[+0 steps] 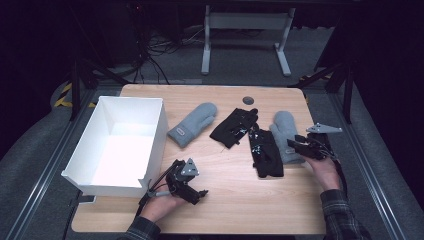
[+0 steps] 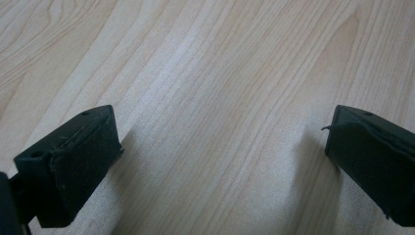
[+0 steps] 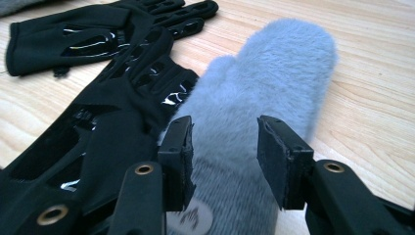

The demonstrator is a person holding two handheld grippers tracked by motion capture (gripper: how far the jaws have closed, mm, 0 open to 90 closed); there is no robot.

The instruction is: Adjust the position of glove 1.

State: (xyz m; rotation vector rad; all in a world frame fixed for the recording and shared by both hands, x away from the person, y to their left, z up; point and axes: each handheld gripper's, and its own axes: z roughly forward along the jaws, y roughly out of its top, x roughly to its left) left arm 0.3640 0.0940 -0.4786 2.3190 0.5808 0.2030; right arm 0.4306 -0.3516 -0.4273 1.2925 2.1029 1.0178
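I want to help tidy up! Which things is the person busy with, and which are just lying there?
Busy with:
right hand-held gripper
grey mitten beside it

Just lying there:
other grey mitten
two black gloves
white box
left hand-held gripper, open over bare table

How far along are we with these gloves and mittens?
Done: nothing; the white box holds no gloves. In hand: the right gripper is at the cuff of a grey mitten, open around it, not pinching. Left: the other grey mitten and two black gloves on the table.
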